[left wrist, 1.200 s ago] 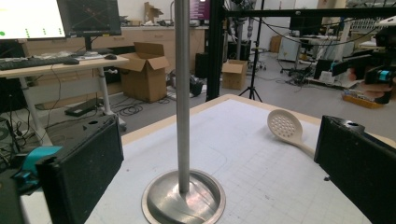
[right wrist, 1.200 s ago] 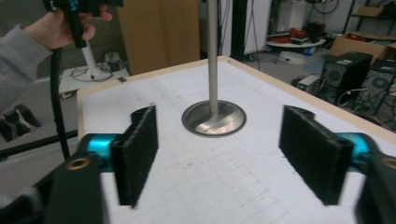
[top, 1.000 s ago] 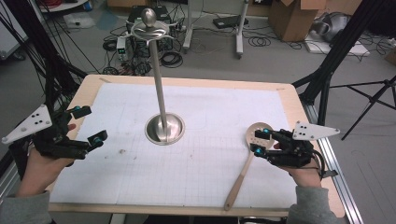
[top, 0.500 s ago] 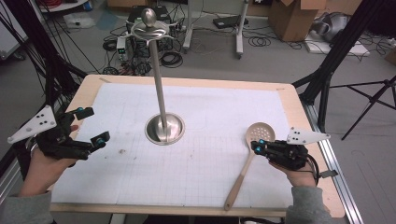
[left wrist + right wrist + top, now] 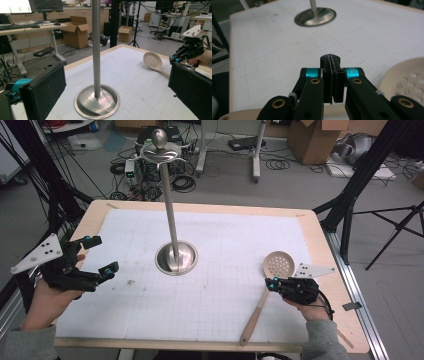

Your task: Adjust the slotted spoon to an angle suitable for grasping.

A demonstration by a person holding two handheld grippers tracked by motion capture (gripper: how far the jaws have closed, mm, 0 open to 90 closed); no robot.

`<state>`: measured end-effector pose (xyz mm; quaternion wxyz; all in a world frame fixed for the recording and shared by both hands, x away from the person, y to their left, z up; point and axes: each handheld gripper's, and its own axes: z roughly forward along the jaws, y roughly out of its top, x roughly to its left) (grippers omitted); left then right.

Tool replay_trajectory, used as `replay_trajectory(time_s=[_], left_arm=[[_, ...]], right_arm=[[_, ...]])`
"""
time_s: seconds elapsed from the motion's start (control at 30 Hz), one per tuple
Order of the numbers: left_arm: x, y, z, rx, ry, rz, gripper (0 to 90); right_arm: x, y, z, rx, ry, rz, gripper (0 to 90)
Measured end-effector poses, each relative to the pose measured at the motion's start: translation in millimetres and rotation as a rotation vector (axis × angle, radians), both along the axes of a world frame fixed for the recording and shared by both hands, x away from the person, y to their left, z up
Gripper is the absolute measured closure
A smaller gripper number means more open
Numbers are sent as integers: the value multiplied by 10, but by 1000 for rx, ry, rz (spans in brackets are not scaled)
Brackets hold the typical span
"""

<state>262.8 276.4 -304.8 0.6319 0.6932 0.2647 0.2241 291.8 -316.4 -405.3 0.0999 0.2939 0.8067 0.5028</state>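
Note:
A beige slotted spoon lies flat on the white mat at the right, its wooden handle running toward the near edge. My right gripper sits low beside the spoon's neck, on its right side. Its jaws are shut pad to pad with nothing between them in the right gripper view, where the spoon's bowl lies just to the right. My left gripper is held open and empty at the table's left. A tall metal stand rises mid-table between the left gripper's wide-set jaws.
The stand's pole ends high up in a ring of hooks with a ball on top. The table's wooden rim borders the mat. Cables, boxes and tripod legs crowd the floor beyond.
My right gripper has sunk toward the table beside the spoon's neck and its jaws have closed. The left gripper, the spoon and the stand have stayed put.

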Motion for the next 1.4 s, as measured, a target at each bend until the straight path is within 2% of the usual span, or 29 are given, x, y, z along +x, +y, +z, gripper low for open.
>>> replay_trajectory(time_s=[0.47, 0.63, 0.87, 0.9, 1.07, 1.4], left_arm=[[-1, -11, -32, 14, 12, -2, 17], [-6, -15, -42, 15, 17, -3, 18], [-3, -16, -55, 17, 7, 18, 17], [-4, -13, -57, 17, 6, 17, 17], [-7, -17, -57, 17, 7, 11, 17], [-5, -40, -77, 26, 18, 1, 17]], right_arm=[[86, 66, -185, -61, 48, 3, 899], [127, 62, -302, -74, 75, -28, 899], [153, 86, -336, -95, 66, -38, 899], [165, 109, -357, -118, 69, -45, 899], [194, 142, -403, -163, 77, -61, 899], [199, 154, -418, -179, 67, -92, 899]])
